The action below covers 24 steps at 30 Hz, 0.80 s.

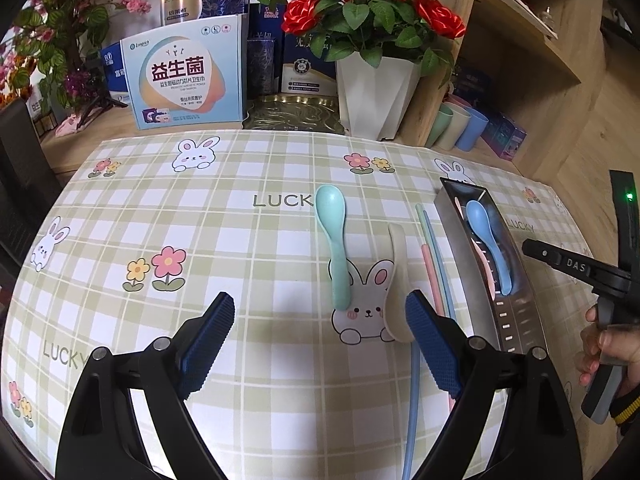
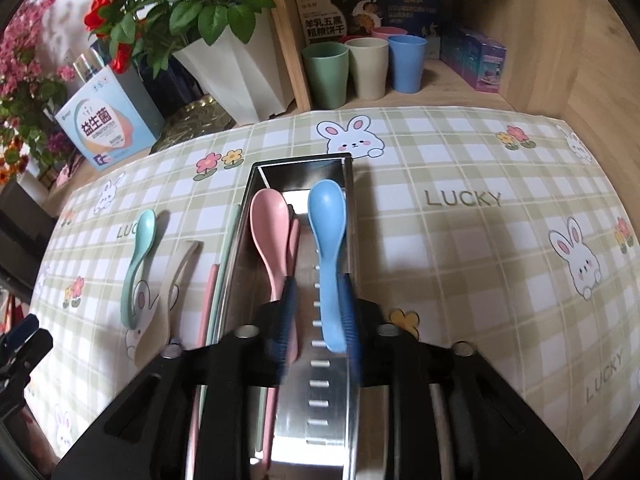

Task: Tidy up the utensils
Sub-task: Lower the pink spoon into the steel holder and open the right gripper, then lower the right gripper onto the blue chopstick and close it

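A steel utensil tray (image 2: 256,200) lies lengthwise on the checked tablecloth, holding a pink spoon (image 2: 268,220) and a blue spoon (image 2: 326,216). My right gripper (image 2: 318,316) hangs over the tray's near half. It is open, and the blue spoon's handle lies loose between its fingers. Left of the tray, a green spoon (image 1: 332,216), a cream spoon (image 1: 396,264) and several pastel chopsticks (image 1: 432,264) lie on the cloth. My left gripper (image 1: 320,320) hovers wide open above the cloth and grips nothing. Its right finger (image 1: 424,328) is beside the cream spoon's bowl.
A white vase of red roses (image 1: 376,92), a gold dish (image 1: 296,114) and printed boxes (image 1: 184,76) line the back edge. Green, cream and blue cups (image 2: 364,68) stand in a wooden shelf behind the tray. A hand (image 1: 600,344) holds the right gripper.
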Available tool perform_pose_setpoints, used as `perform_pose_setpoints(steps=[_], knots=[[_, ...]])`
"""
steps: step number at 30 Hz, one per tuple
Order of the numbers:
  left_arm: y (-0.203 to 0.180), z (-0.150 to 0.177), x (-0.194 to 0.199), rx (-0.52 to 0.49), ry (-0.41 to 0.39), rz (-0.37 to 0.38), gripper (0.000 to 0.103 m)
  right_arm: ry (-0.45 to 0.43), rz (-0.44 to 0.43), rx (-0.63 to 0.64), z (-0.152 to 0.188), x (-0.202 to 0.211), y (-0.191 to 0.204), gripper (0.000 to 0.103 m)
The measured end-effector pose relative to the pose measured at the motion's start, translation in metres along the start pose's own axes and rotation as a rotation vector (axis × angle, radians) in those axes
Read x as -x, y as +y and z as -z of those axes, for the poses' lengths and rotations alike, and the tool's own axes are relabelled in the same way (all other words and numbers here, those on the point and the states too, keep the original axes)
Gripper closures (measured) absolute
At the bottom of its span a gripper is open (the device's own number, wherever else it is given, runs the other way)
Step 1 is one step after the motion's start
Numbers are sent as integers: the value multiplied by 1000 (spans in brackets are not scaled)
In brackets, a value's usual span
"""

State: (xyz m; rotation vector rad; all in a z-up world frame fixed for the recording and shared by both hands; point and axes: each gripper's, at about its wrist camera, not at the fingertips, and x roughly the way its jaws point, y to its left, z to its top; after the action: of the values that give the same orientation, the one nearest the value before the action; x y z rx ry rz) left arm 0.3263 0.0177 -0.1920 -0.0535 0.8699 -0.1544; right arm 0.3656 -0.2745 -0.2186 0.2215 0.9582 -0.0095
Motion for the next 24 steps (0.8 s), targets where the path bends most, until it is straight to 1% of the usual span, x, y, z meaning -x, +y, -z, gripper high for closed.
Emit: perform_pose_setpoints(steps=[1, 2, 6, 10, 16, 24], knots=[[0, 1, 3, -2, -2, -2, 18, -12, 4, -5, 3, 4, 0, 50], [0, 2, 6, -2, -4, -4, 18, -31, 7, -7, 7, 10, -1, 49], [4, 7, 16, -6, -12, -9, 18, -60, 5, -8, 20, 24, 2, 49], [9, 14, 26, -11, -12, -8, 18, -76, -10, -52, 36, 35, 4, 49], [18, 27, 40, -30, -20, -3, 18, -59, -28, -78, 61, 45, 23, 49], [36, 36, 51, -40, -24, -10, 18, -17, -24, 1, 88, 44, 69, 50]])
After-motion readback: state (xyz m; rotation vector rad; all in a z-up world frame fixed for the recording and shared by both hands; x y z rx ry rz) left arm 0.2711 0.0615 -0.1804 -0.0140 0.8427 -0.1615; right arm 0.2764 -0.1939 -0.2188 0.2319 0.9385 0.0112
